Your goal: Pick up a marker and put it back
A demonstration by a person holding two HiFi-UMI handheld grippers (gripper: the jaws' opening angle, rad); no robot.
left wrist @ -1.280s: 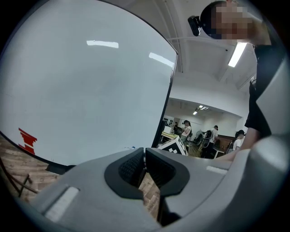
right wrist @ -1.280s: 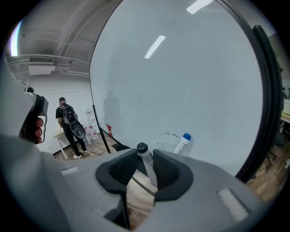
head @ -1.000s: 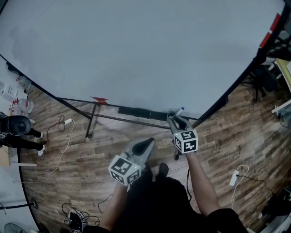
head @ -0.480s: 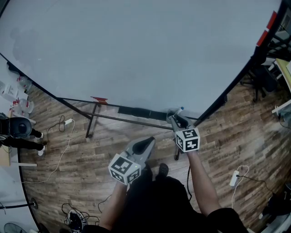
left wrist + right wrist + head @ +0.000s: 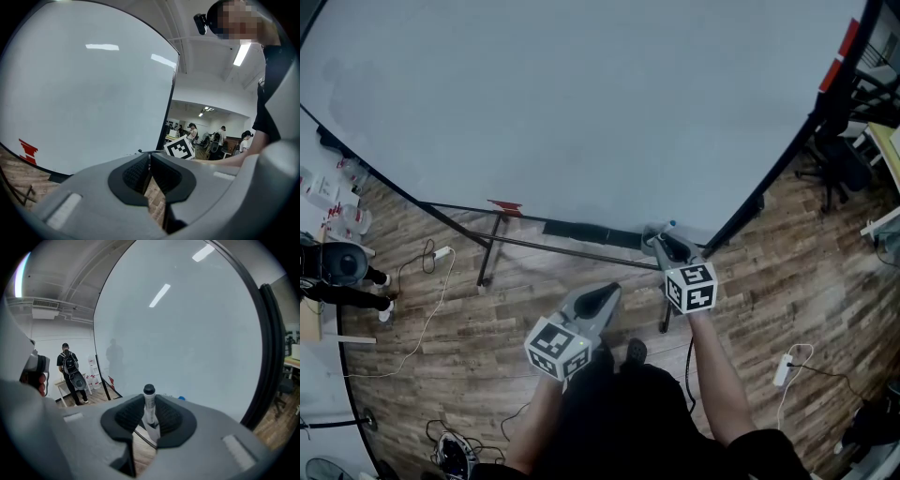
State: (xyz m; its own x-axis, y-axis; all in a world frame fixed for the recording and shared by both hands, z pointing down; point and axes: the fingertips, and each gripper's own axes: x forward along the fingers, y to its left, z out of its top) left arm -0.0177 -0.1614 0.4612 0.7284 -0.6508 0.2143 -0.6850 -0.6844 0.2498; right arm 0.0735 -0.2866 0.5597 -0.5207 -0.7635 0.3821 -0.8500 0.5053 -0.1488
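Observation:
My right gripper is shut on a white marker with a black cap, which stands upright between the pads; its jaws have just been closing on it. In the head view this gripper is at the whiteboard's bottom edge, by the dark tray. A blue-capped marker lies just beyond it. My left gripper hangs lower and to the left over the floor, away from the board. Its jaws meet at the tips with nothing between them.
A red mark sits at the board's lower edge, above the stand's legs. A power strip with cable lies on the wooden floor at the right. An office chair stands beyond the board's black frame. A person with a backpack is far off.
My right gripper has shifted slightly up and to the right with the marker between its jaws. The left gripper has stayed where it was.

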